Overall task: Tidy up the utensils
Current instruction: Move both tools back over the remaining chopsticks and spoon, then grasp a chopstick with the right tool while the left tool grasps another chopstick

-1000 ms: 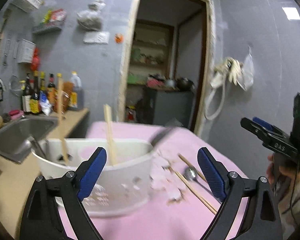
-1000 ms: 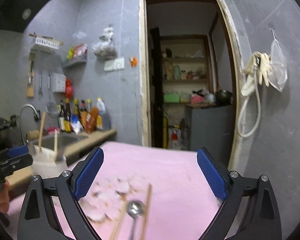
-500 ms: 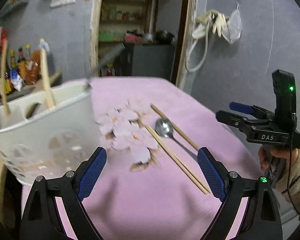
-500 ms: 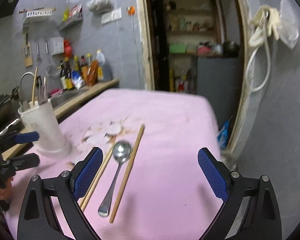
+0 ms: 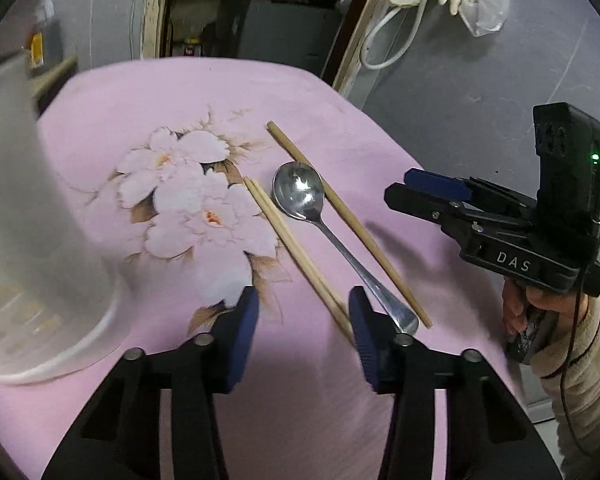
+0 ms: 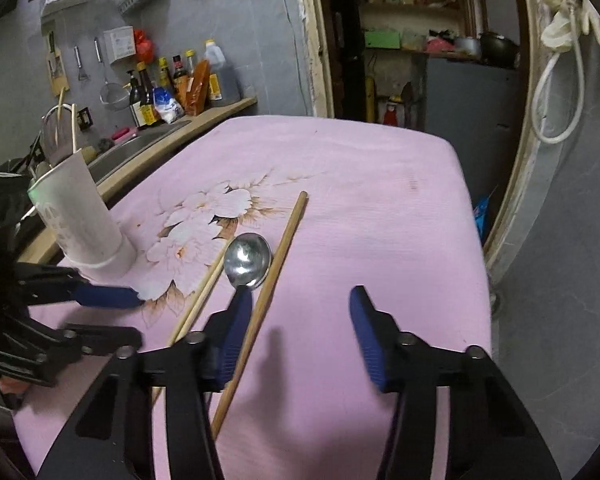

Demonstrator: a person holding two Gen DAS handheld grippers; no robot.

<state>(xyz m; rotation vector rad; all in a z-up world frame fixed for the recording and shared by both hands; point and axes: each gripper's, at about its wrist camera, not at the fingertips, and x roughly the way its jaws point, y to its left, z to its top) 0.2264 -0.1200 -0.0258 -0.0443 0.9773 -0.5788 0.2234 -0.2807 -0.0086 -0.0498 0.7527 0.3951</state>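
A metal spoon (image 5: 308, 216) lies on the pink flowered cloth (image 5: 180, 92) between a pair of wooden chopsticks (image 5: 288, 244) and a single chopstick (image 5: 348, 220). A white utensil holder (image 5: 32, 240) stands at the left, with chopsticks in it in the right wrist view (image 6: 84, 220). My left gripper (image 5: 302, 328) is open and empty, low over the near ends of the paired chopsticks. My right gripper (image 6: 296, 320) is open and empty, just right of the single chopstick (image 6: 268, 280) and near the spoon (image 6: 248, 260).
A kitchen counter with a sink and several bottles (image 6: 172, 88) runs along the left of the table. A doorway (image 6: 412, 40) with shelves is behind the table. The table's right edge (image 6: 476, 240) drops off next to the grey wall.
Both grippers have tilted down and moved in close to the spoon and chopsticks. The holder has slid to the left edge of the left wrist view. Both jaws look narrower.
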